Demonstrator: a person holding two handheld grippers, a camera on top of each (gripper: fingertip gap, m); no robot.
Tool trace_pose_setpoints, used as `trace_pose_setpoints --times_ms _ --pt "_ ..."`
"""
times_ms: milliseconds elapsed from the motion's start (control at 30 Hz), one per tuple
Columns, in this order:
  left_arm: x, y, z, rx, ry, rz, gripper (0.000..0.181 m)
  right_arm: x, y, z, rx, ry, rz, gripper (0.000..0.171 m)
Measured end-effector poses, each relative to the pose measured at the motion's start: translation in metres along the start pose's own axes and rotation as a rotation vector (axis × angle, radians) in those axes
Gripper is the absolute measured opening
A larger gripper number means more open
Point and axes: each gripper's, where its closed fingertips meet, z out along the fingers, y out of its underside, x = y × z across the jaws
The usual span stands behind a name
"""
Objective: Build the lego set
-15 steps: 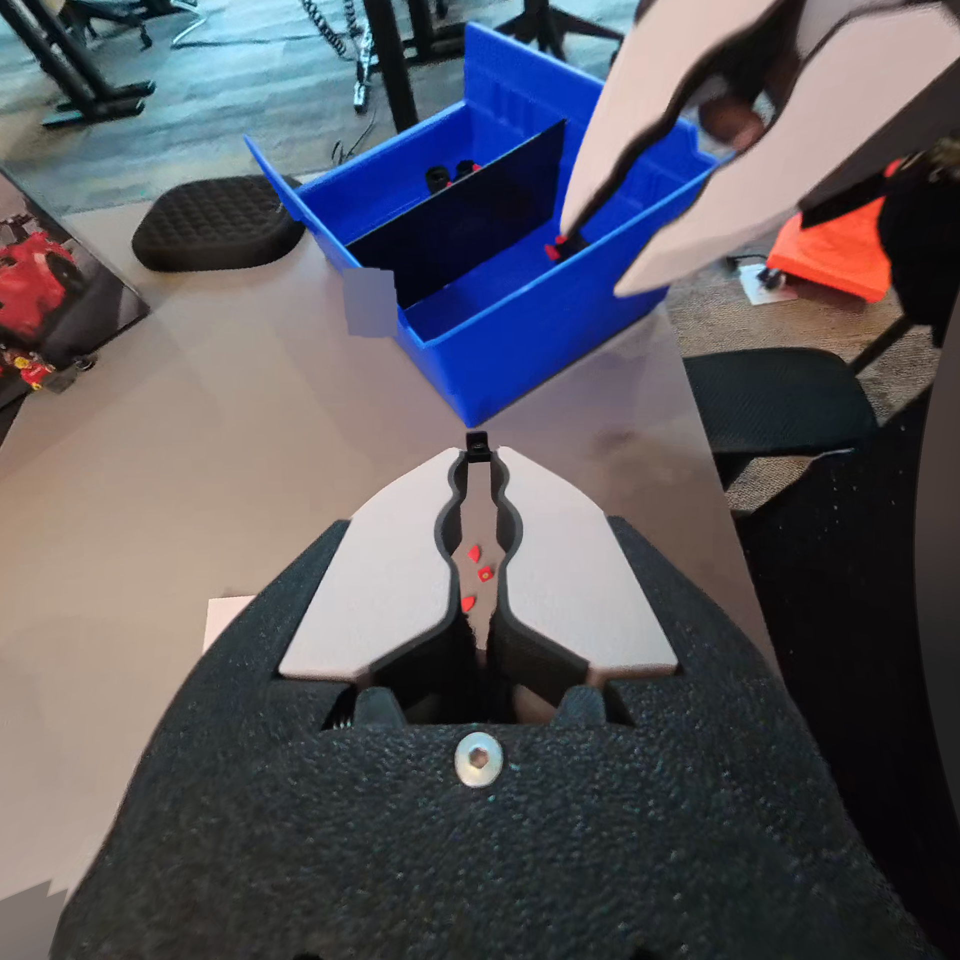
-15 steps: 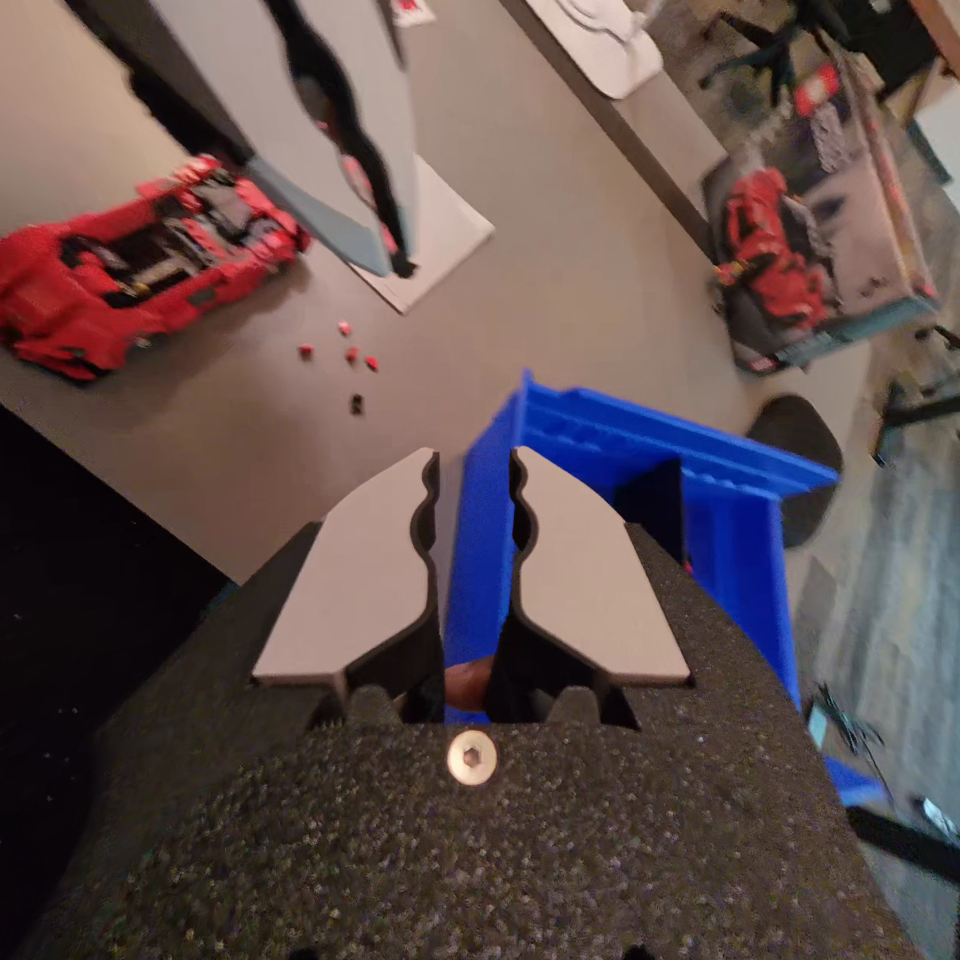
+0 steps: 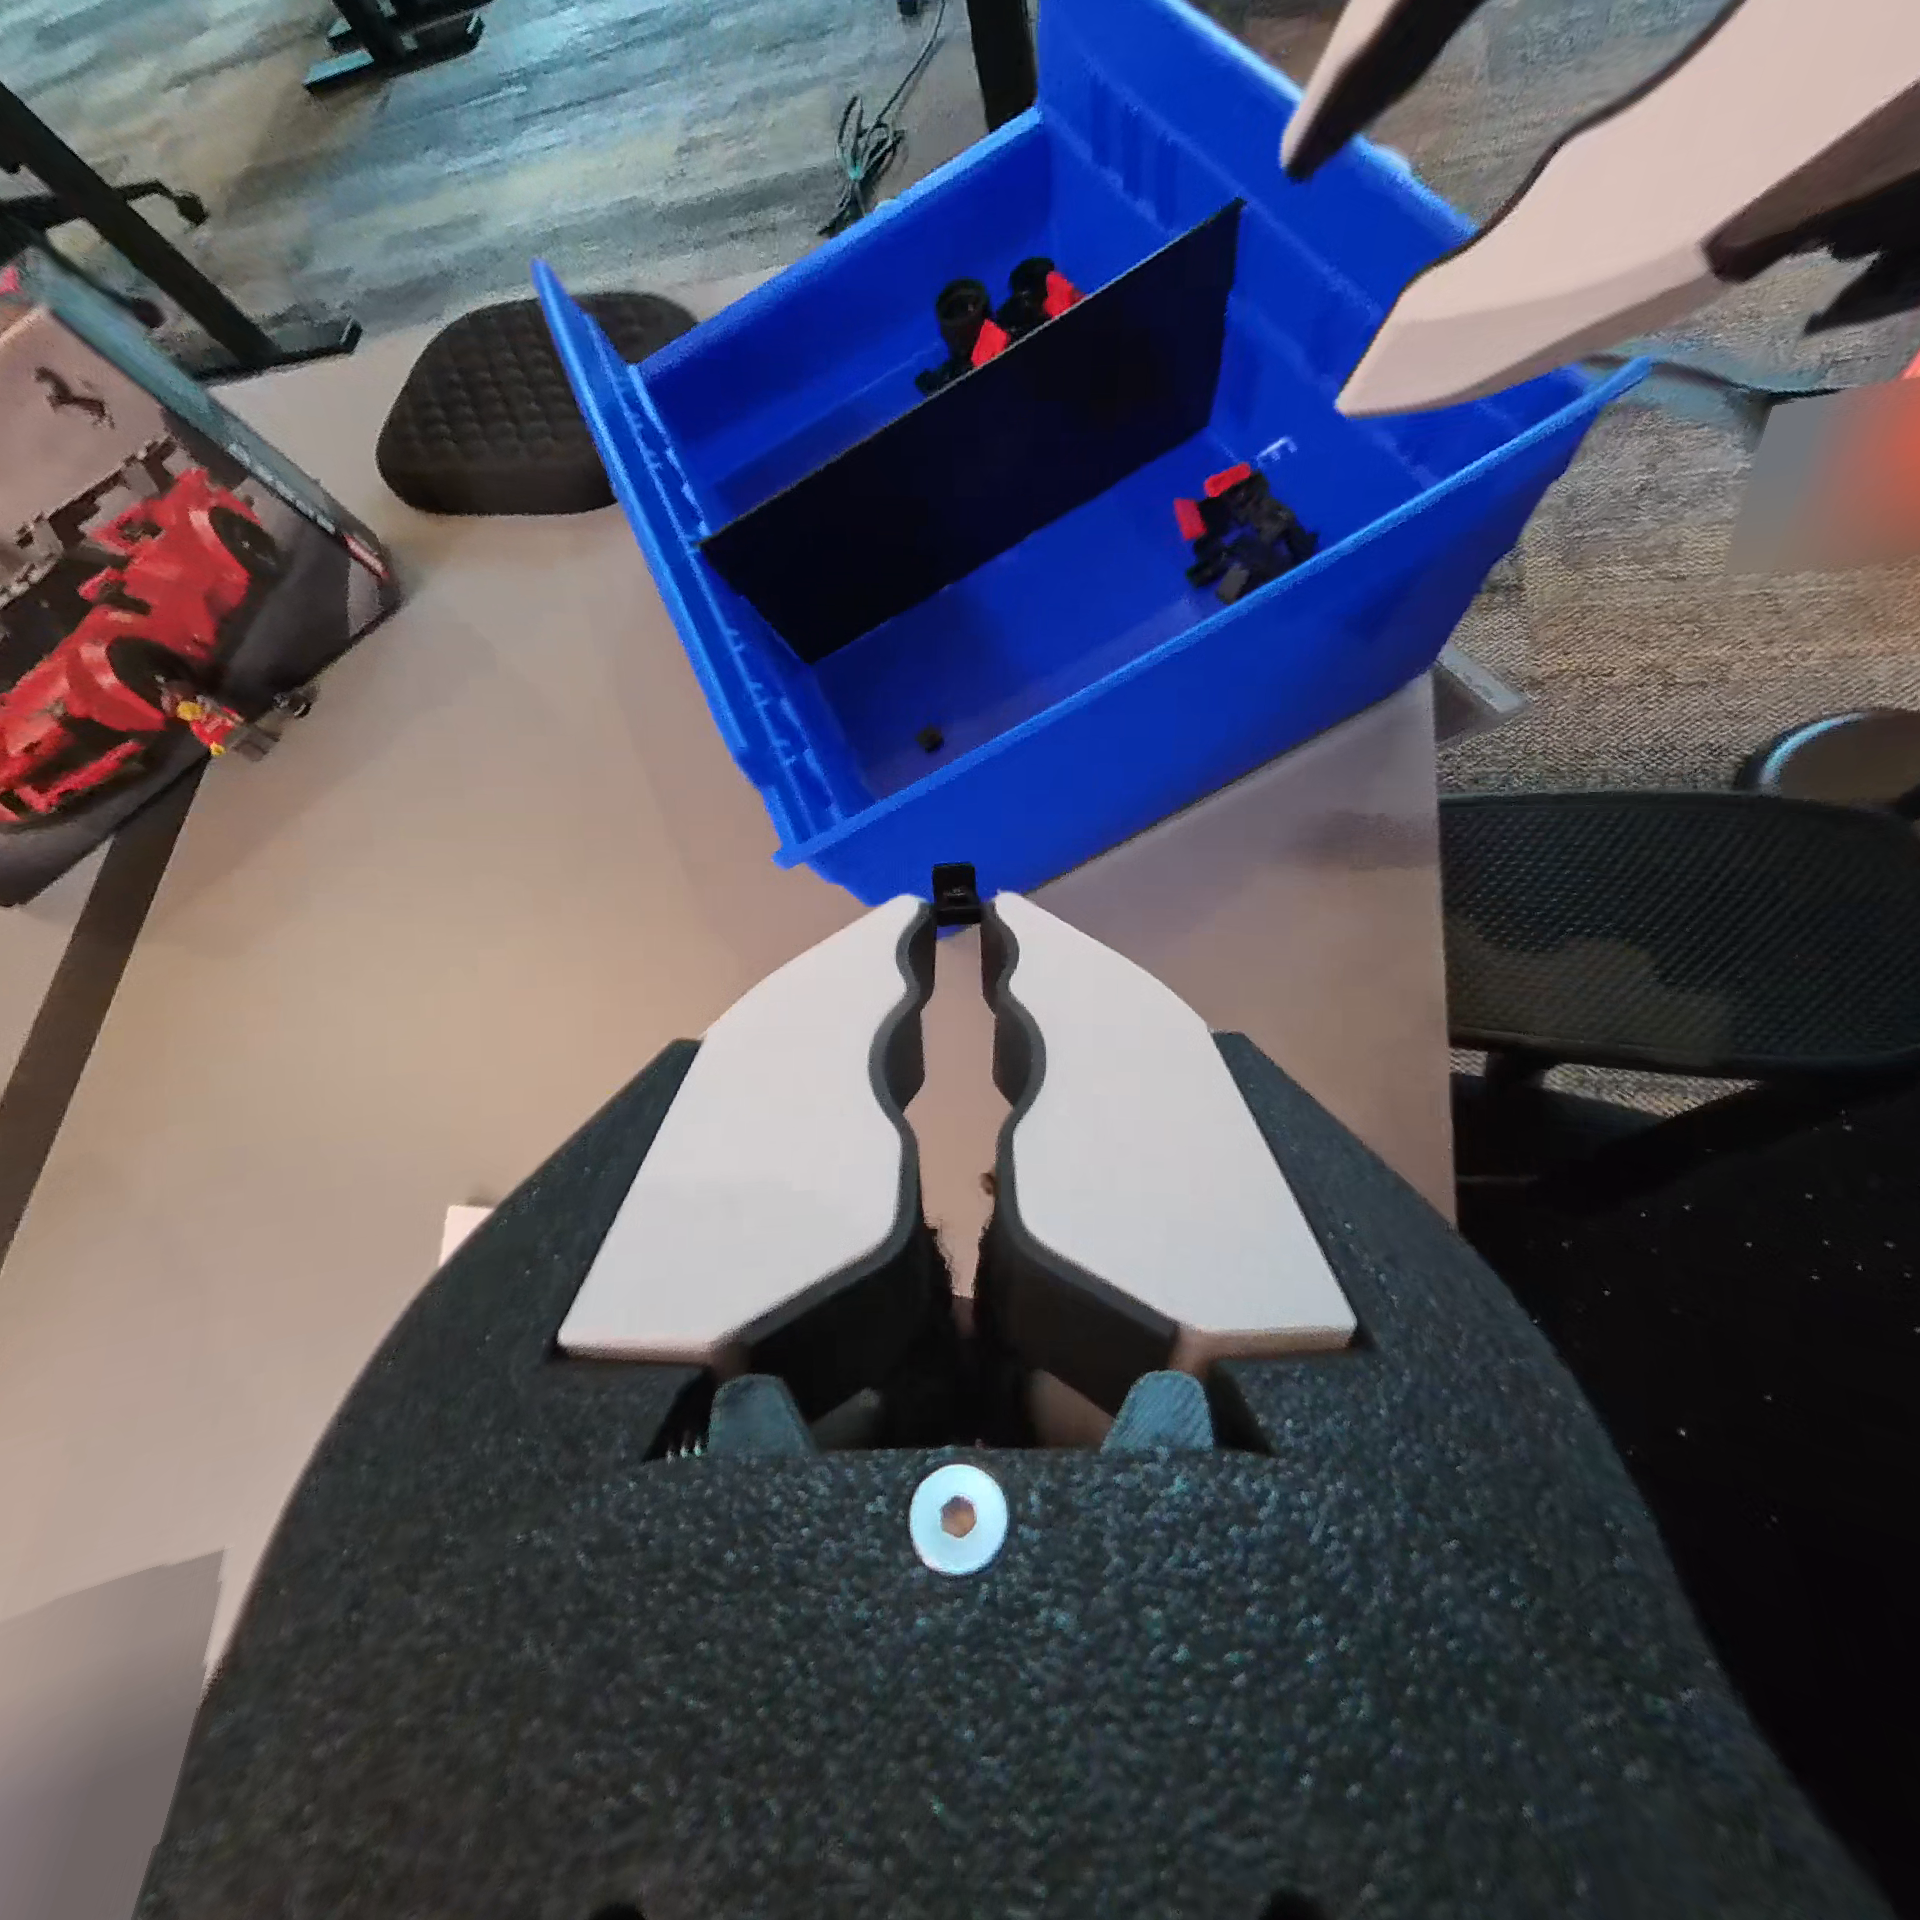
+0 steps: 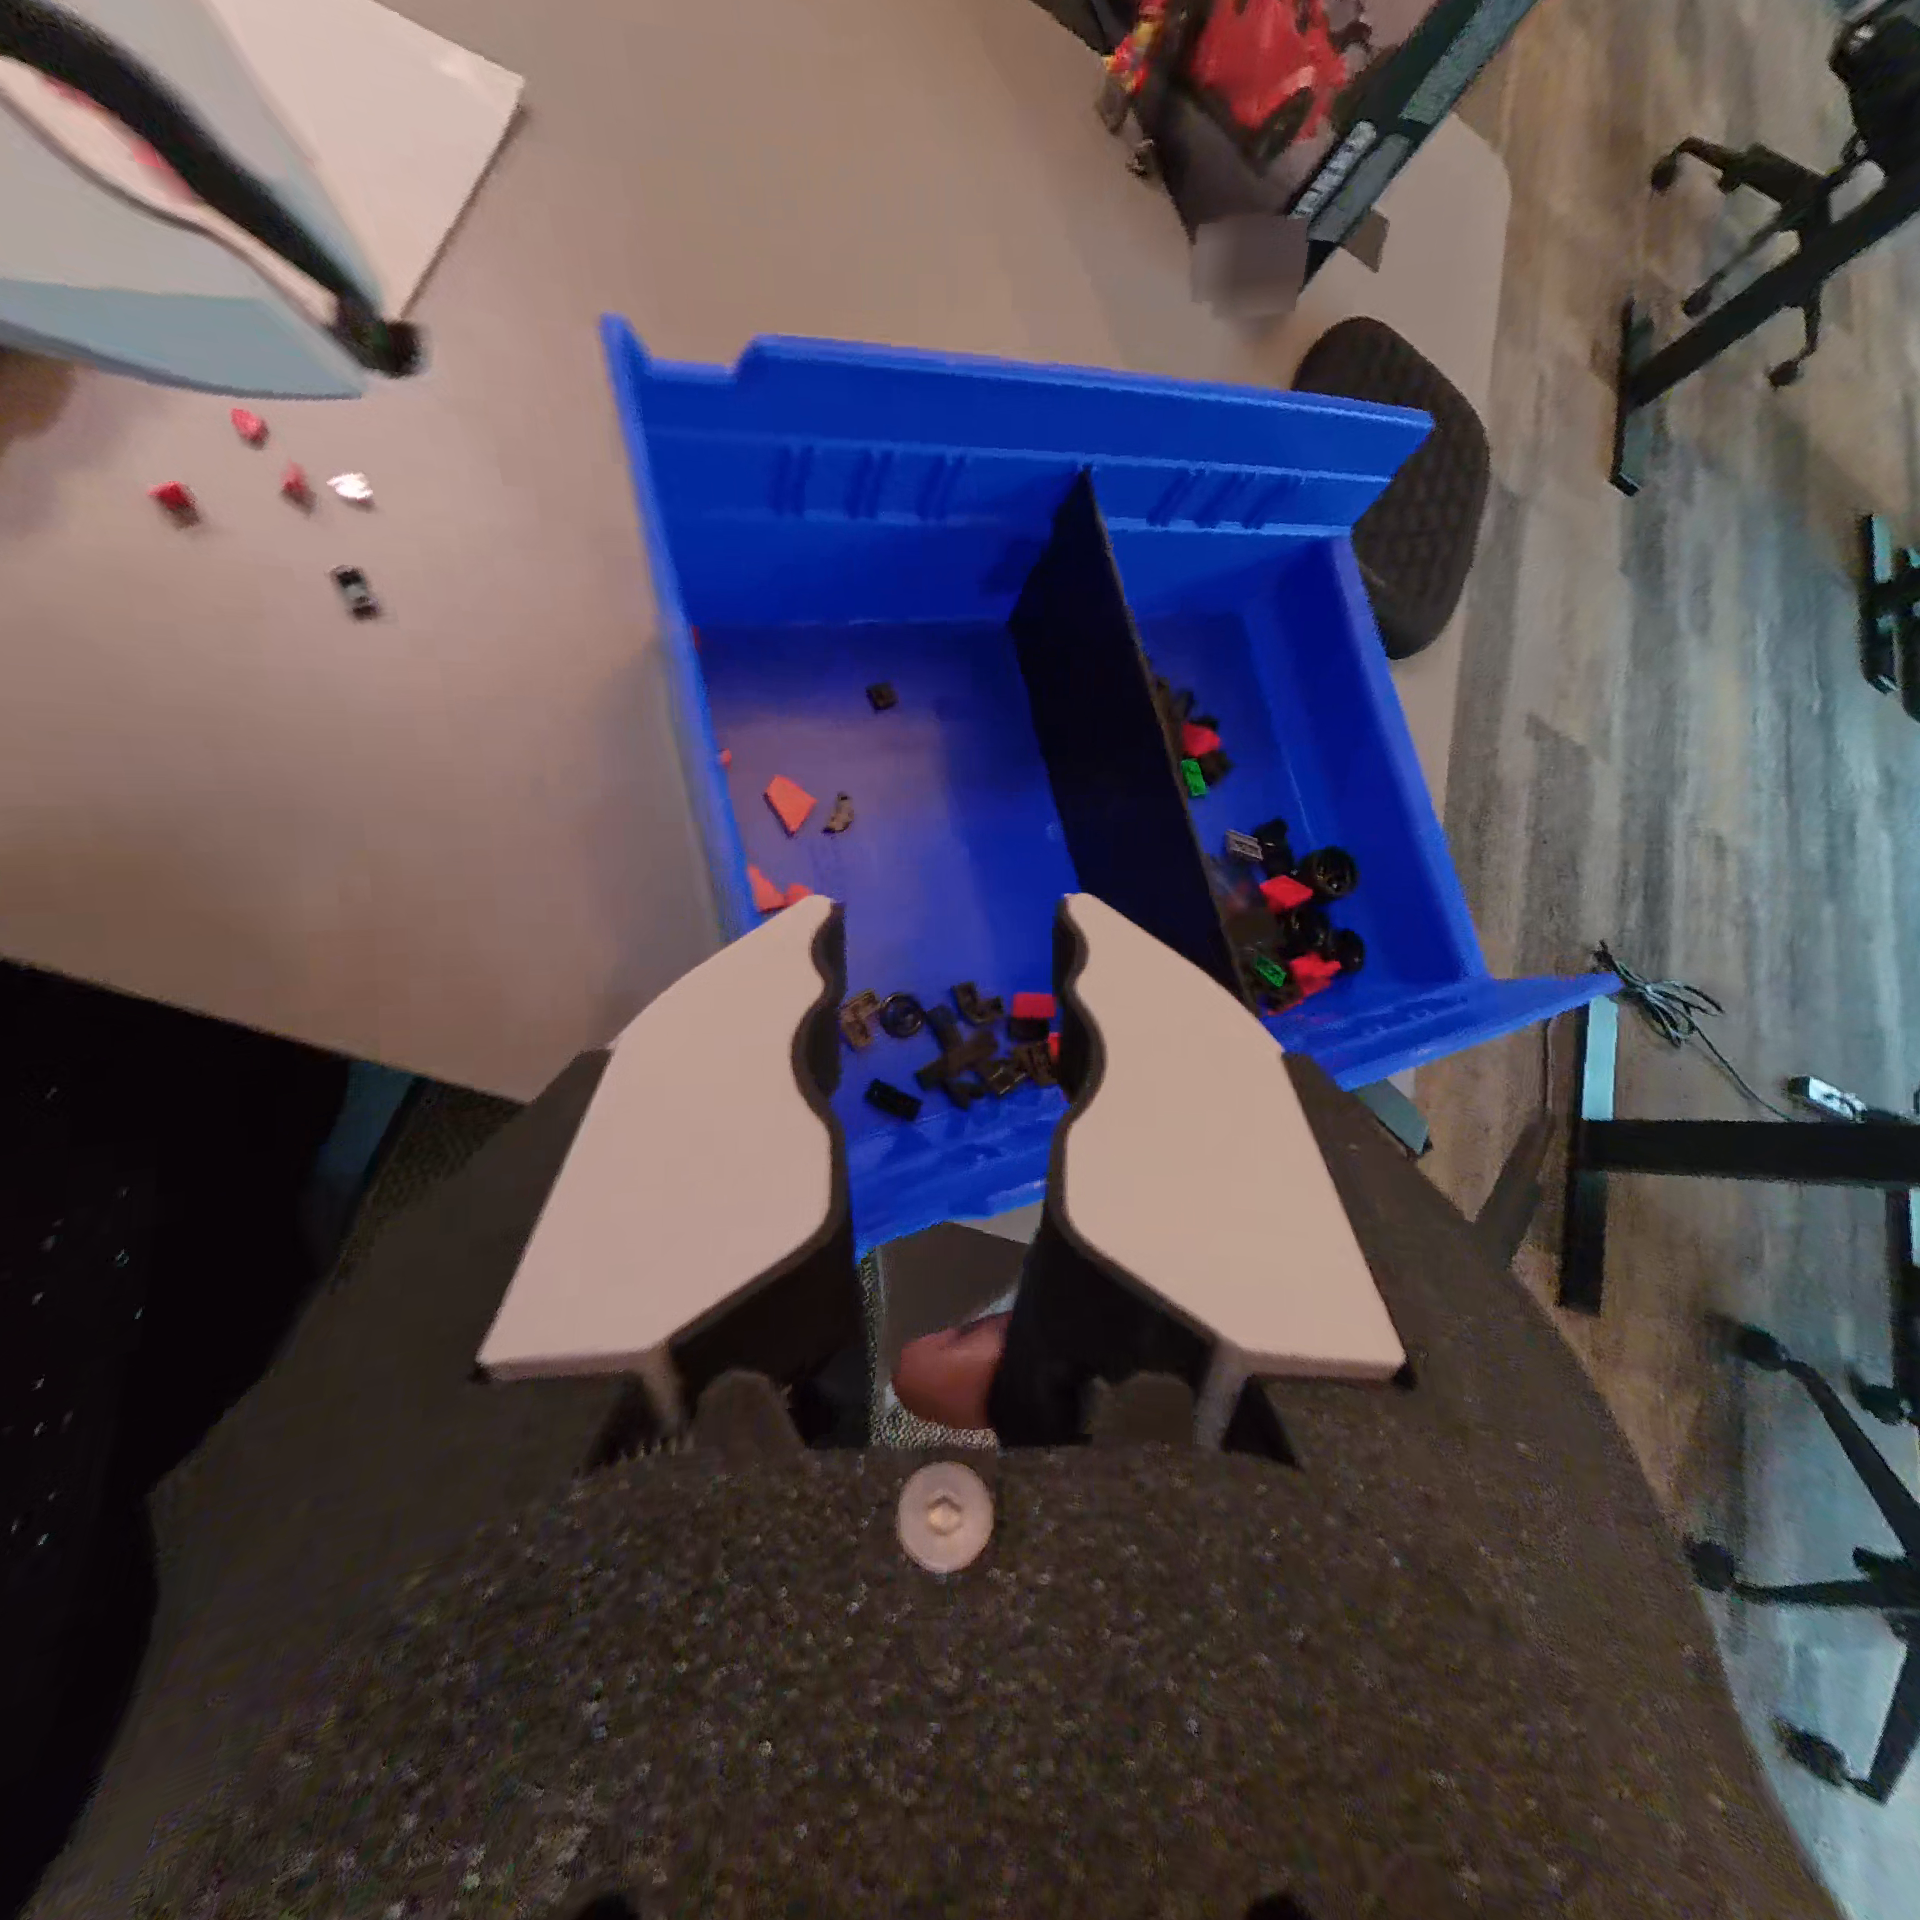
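The left gripper (image 3: 957, 904) had its jaws clamped on a small black piece (image 3: 954, 891) that stuck out past the fingertips, held above the table (image 3: 436, 935) just short of the near corner of the blue bin (image 3: 1081, 810); the right gripper (image 4: 945, 935) hung over that bin with its jaws apart and nothing between them, above the black pieces (image 4: 956, 1044) heaped in the nearer compartment. The build looked far from finished, judging by how much stayed loose: a second heap with wheels (image 4: 1294, 920) lay beyond the black divider (image 4: 1112, 769), and a few red bits (image 4: 249, 468) sat scattered on the table beside the bin; no assembled model showed in either view. The held piece seemed to stand with its long axis in line with the fingers, pointing toward the bin, though it was too small to be sure. The set's box (image 3: 156, 582) lay at the table's far left edge.
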Motion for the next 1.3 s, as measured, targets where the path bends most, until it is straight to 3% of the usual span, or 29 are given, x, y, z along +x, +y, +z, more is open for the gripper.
trace_pose_setpoints --times_ms 100,233,300,467,567,767,867,1067,1167,1300 --pt "0.009 -0.005 0.003 -0.001 0.022 0.015 0.008 -0.007 -0.001 -0.005 0.034 -0.009 -0.032 0.000" --pt "0.014 -0.007 0.007 -0.004 0.040 0.025 0.008 -0.031 0.011 0.009 -0.054 -0.126 -0.062 0.000" --pt "0.015 -0.006 0.009 -0.012 0.038 0.027 0.008 -0.029 0.018 0.016 -0.105 -0.093 -0.088 0.000" --pt "0.015 -0.004 0.014 -0.011 0.045 0.020 0.008 -0.028 -0.010 0.006 0.053 -0.101 -0.029 0.000" --pt "0.014 -0.003 0.015 -0.009 0.048 0.018 0.008 -0.048 0.010 0.014 -0.070 -0.209 -0.085 0.000" --pt "0.014 -0.001 0.018 -0.011 0.041 0.016 0.008 -0.044 -0.008 0.014 0.031 -0.170 -0.080 0.000" --pt "0.015 0.000 0.019 -0.014 0.046 0.013 0.008 -0.059 0.012 0.022 -0.079 -0.280 -0.088 0.000" --pt "0.014 0.001 0.017 -0.017 0.041 0.020 0.008 -0.042 -0.020 0.012 0.096 -0.138 -0.098 0.000" --pt "0.013 0.001 0.018 -0.012 0.041 0.018 0.008 -0.060 0.011 0.026 -0.092 -0.282 -0.097 0.000" --pt "0.014 0.003 0.016 -0.020 0.035 0.025 0.008 -0.050 -0.008 0.022 0.012 -0.184 -0.114 0.000"
